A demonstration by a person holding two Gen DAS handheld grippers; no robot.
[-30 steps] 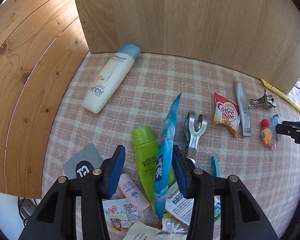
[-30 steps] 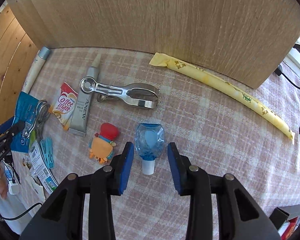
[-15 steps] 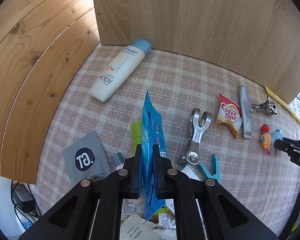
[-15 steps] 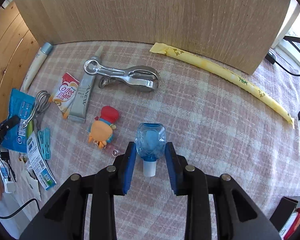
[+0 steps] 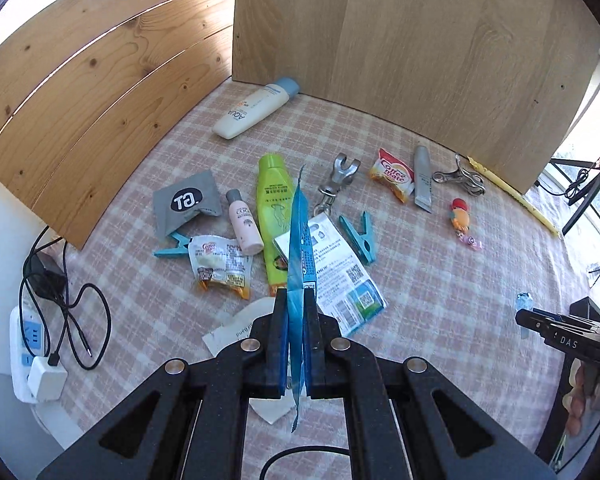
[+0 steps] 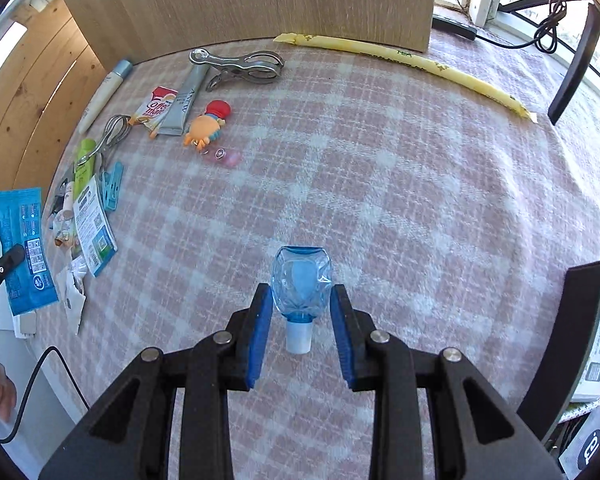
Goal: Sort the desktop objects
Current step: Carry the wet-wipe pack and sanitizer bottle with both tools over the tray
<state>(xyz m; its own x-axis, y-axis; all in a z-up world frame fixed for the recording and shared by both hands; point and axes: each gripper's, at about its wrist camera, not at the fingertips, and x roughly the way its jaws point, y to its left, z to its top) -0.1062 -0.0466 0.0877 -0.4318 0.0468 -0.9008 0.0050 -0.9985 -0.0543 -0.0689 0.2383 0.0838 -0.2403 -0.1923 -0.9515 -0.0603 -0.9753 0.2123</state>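
Lifted since earlier: your left gripper (image 5: 295, 312) clamps the flat blue foil sachet (image 5: 299, 248); your right gripper (image 6: 300, 312) clasps the small clear blue plastic bottle (image 6: 301, 284) above the pink checked worktop (image 6: 400, 200).

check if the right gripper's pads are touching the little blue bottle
Touching. The right wrist view shows both blue pads of the right gripper pressed against the sides of the blue bottle.
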